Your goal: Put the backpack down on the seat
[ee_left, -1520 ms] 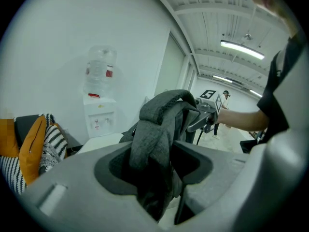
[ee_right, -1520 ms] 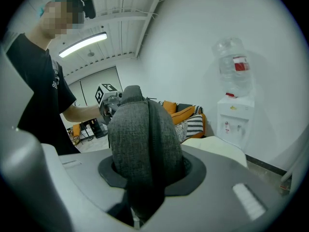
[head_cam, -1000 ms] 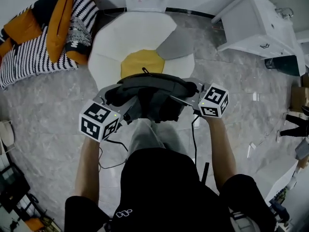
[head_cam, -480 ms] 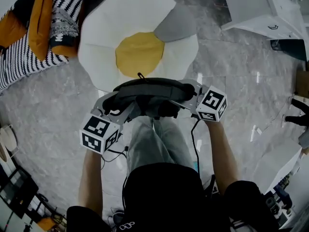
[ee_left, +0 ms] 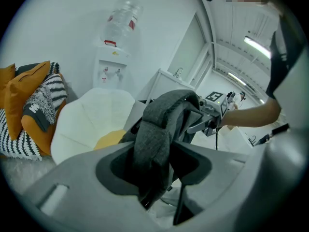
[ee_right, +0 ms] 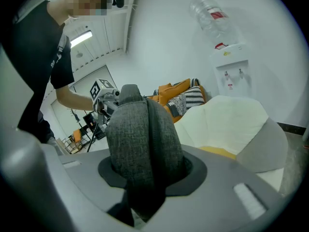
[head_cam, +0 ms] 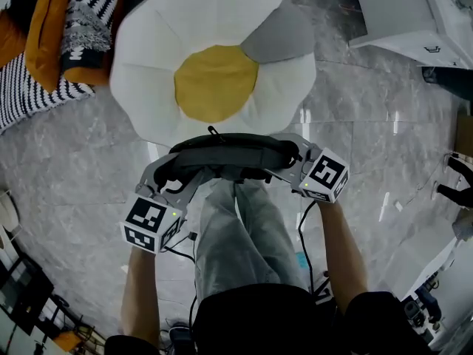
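Note:
A dark grey backpack [head_cam: 225,154] hangs between my two grippers at the near edge of the seat [head_cam: 148,87], above the person's legs. The seat is a white flower-shaped cushion chair with a yellow centre and one grey petal. My left gripper [head_cam: 174,174] is shut on the backpack's grey fabric [ee_left: 154,139], which fills the gap between its pads. My right gripper [head_cam: 292,157] is shut on the other end, with a thick grey fold [ee_right: 142,139] between its pads. In both gripper views the seat [ee_left: 91,124] [ee_right: 231,124] lies beyond the bag.
Striped and orange cushions [head_cam: 44,43] lie left of the seat. A white cabinet [head_cam: 399,13] stands at the back right. A water dispenser [ee_left: 113,66] stands behind the seat against the wall. A black cable [head_cam: 299,220] trails on the grey marble floor by the person's legs [head_cam: 244,235].
Both grippers have sunk with the backpack still held between them. The seat now looks larger and closer in the head view.

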`<state>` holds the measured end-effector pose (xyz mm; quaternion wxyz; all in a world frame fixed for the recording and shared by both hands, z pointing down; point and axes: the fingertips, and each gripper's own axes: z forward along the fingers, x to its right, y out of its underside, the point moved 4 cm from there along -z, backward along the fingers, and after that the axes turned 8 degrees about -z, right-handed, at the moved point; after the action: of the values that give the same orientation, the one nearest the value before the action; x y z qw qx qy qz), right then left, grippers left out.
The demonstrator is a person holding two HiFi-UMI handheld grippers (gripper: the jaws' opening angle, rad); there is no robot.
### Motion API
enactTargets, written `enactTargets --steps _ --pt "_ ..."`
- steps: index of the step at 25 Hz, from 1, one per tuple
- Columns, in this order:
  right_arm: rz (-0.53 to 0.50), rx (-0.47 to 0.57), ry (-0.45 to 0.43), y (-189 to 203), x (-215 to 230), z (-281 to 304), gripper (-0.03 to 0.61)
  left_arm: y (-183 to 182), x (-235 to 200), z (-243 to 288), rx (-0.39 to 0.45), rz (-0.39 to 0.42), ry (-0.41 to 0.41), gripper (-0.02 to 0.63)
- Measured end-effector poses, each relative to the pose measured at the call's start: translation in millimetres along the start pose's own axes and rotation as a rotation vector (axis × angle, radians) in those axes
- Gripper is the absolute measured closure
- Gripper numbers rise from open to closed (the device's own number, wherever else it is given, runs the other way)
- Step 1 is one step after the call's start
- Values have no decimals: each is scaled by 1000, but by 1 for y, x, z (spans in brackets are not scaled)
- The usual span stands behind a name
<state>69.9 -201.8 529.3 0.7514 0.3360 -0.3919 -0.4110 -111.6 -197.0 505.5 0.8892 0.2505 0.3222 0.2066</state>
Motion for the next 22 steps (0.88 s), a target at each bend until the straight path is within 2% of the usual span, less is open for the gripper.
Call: enactTargets --steps 6,12,22 --pt "-30 -11 -2 20 39 43 425 9 -50 32 17 -13 -27 414" --pt "-79 -18 14 30 54 56 425 17 -66 50 56 1 -40 414" --pt "-68 -25 13 72 82 79 420 36 -93 92 3 -7 -48 412"
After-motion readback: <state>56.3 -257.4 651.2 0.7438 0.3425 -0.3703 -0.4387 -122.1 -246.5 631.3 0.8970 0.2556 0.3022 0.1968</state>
